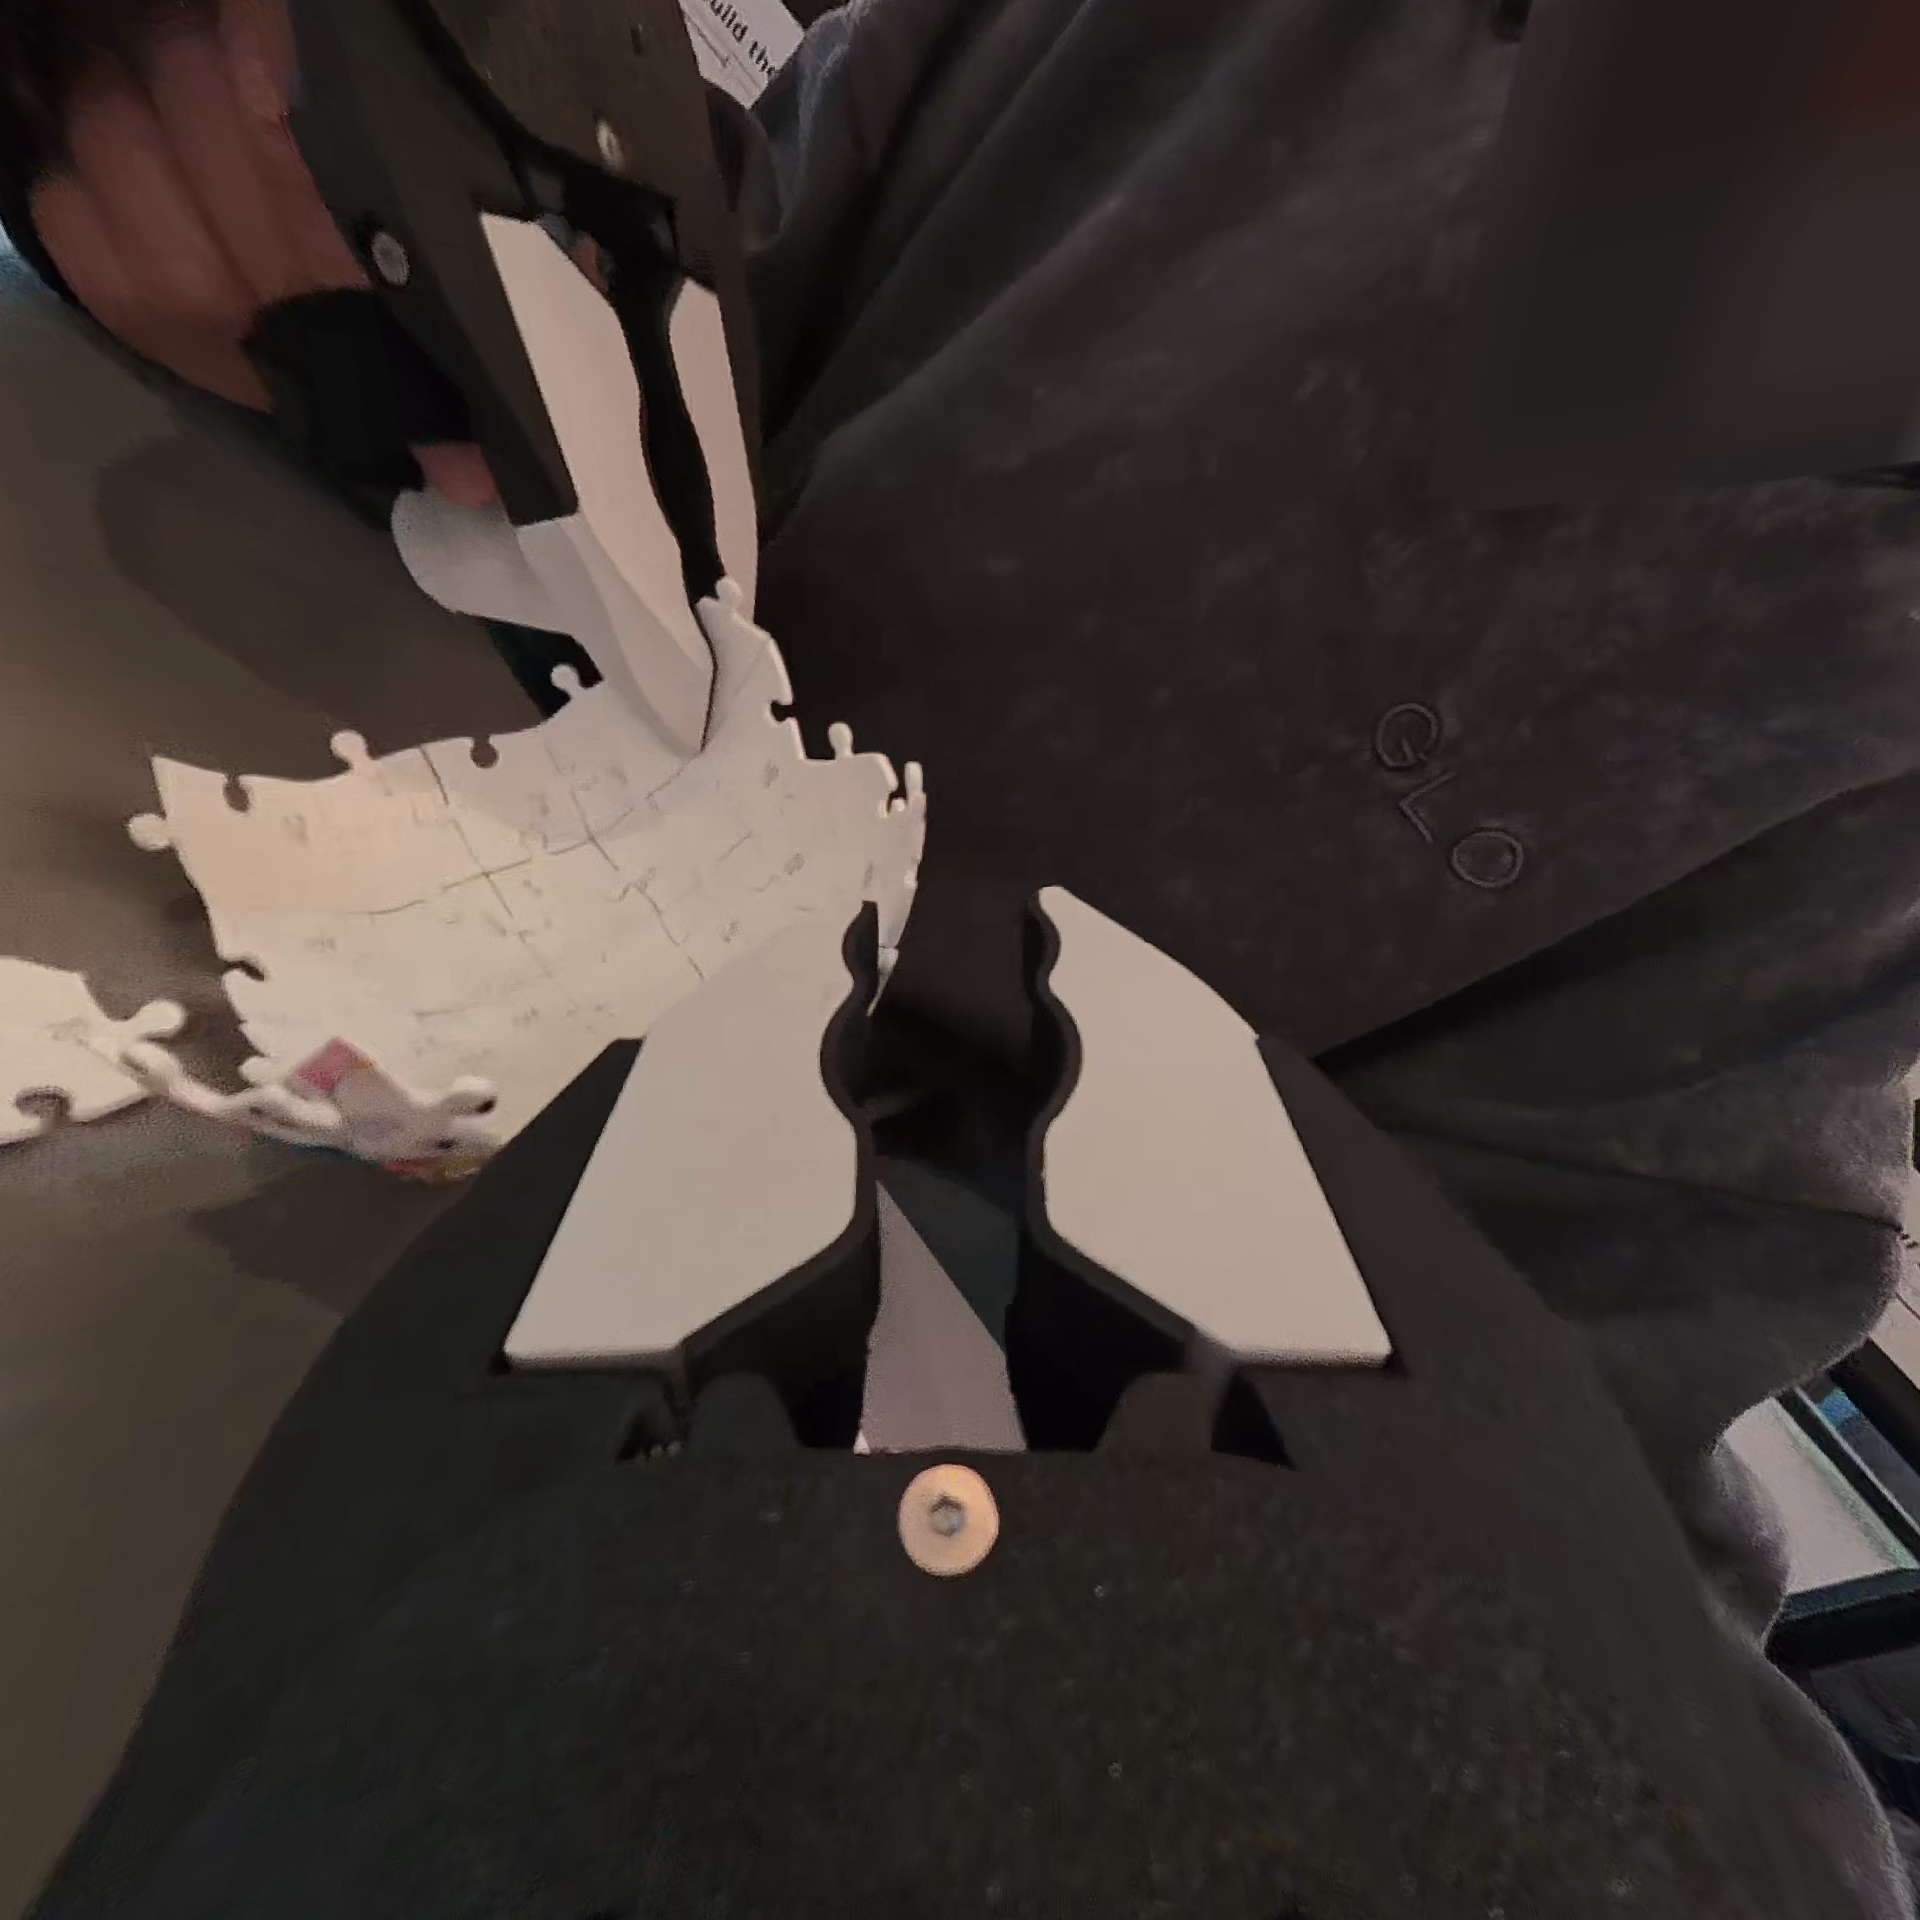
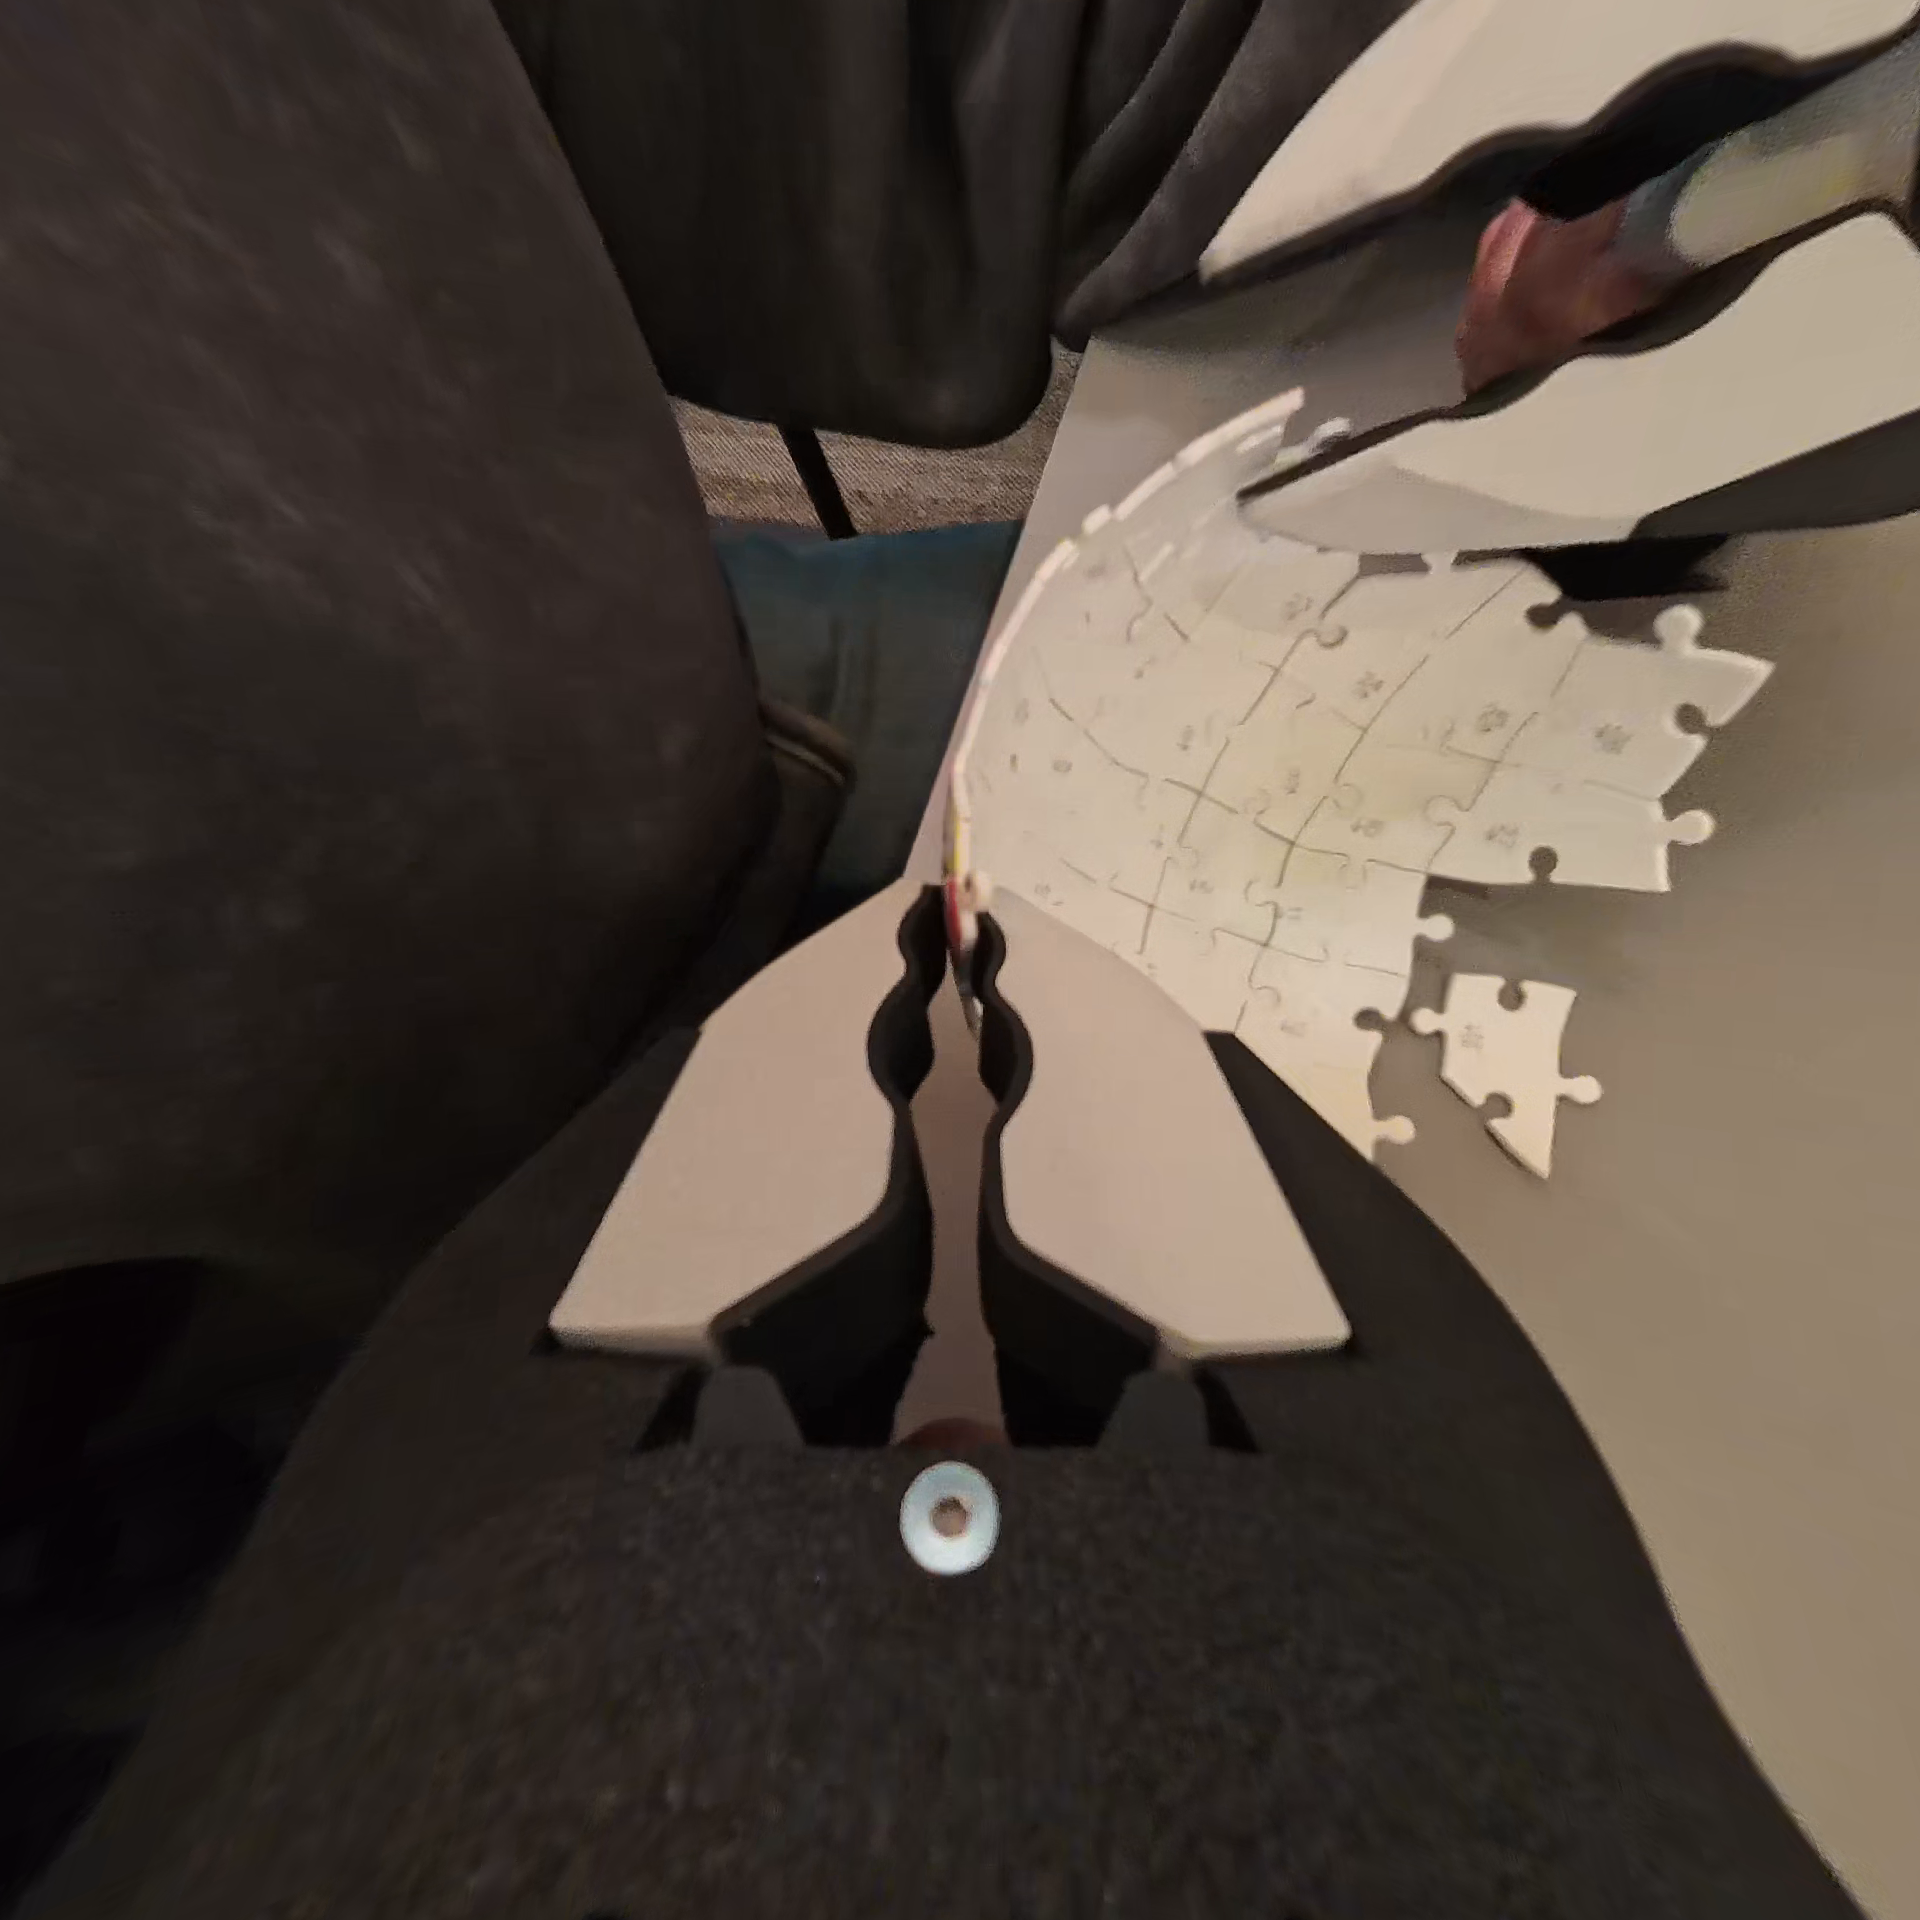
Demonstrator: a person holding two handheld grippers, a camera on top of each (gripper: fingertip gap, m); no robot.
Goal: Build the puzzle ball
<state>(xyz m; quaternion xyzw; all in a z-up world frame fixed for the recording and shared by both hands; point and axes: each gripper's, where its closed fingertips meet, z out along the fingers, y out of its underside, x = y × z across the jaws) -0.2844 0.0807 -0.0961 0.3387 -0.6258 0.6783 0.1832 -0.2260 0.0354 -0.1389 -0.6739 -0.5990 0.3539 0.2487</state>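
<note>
The partly built puzzle ball is a curved white shell of joined pieces, with its inner side towards both cameras. It also shows in the left wrist view. My right gripper is shut on the shell's near edge; in the left wrist view it pinches the shell's top rim. My left gripper is open, and the shell's right edge lies just beside its left fingertip. In the right wrist view the left gripper hangs open over the shell's far edge. One loose white piece lies on the table close to the shell.
The grey table carries the shell; its edge runs just left of the shell. More loose white pieces lie at the left. A person's dark sweatshirt is close behind the grippers. A dark chair is left of the table. One gripper's finger ends stand about 9 cm off the other's.
</note>
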